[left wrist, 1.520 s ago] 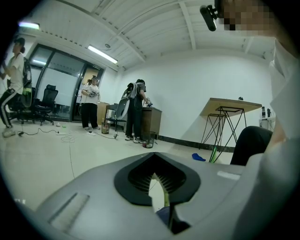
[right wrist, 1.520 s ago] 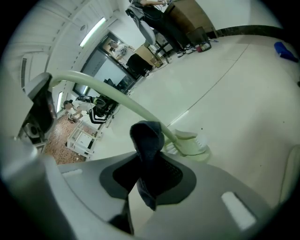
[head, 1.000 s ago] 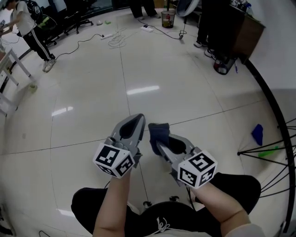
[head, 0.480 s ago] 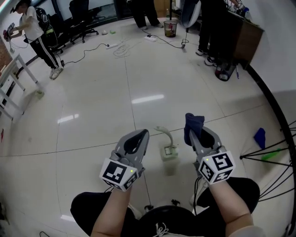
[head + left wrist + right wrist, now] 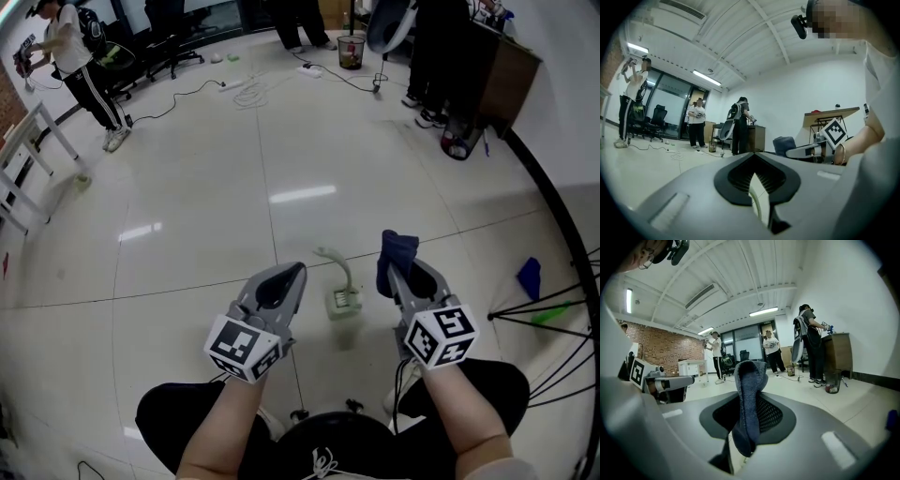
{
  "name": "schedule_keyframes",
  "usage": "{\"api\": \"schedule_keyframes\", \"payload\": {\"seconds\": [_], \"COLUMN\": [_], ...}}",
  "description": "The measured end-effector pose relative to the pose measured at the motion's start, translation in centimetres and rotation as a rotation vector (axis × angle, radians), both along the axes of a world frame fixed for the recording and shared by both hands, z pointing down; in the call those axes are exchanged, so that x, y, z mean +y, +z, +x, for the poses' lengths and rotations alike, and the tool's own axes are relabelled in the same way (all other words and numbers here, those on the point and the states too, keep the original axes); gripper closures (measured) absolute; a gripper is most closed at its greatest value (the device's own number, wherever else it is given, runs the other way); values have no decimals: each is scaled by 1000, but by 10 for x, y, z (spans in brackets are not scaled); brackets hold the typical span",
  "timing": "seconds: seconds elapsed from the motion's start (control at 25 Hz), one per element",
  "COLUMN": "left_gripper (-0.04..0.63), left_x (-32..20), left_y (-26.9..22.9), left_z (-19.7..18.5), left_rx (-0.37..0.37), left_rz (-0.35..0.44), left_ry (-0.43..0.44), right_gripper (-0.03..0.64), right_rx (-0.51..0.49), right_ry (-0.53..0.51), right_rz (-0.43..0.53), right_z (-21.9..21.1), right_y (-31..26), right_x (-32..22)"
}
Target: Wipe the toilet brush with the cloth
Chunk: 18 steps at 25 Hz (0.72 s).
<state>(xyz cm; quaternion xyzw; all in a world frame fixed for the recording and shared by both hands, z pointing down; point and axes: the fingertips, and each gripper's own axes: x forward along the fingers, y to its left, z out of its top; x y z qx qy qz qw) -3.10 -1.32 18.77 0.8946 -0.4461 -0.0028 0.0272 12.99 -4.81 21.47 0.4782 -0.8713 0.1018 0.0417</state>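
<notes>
A pale toilet brush (image 5: 336,270) with a curved handle stands in its small holder (image 5: 344,302) on the tiled floor, between the two grippers in the head view. My right gripper (image 5: 395,269) is just right of it, shut on a dark blue cloth (image 5: 397,255) that sticks up past the jaw tips. The right gripper view shows the cloth (image 5: 749,399) pinched between the jaws of the right gripper (image 5: 745,427). My left gripper (image 5: 296,271) is left of the brush, apart from it, shut and holding nothing; the left gripper (image 5: 753,157) shows jaws meeting at the tips.
A black wire frame (image 5: 565,302) stands at the right, with a blue item (image 5: 526,274) and a green item (image 5: 547,313) on the floor beside it. Cables (image 5: 246,92), a bin (image 5: 352,51), a dark cabinet (image 5: 503,64) and standing people are farther back.
A second ago the grippers were close together with the cloth over the brush. The right gripper has moved right with the cloth, uncovering the brush. Little has moved in the last half second.
</notes>
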Motion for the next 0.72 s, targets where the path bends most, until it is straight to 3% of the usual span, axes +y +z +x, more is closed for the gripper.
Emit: {"api": "schedule_keyframes", "payload": {"seconds": [0.72], "left_gripper": [589], "left_x": [1], "left_y": [-1], "left_z": [2], "left_rx": [-3], "left_rz": [3], "left_ry": [9], "right_gripper": [529], "right_rx": [13], "right_ry": [-36], "right_rz": [-13], "right_z": [-9], "right_y": [5], "right_x": [6]}}
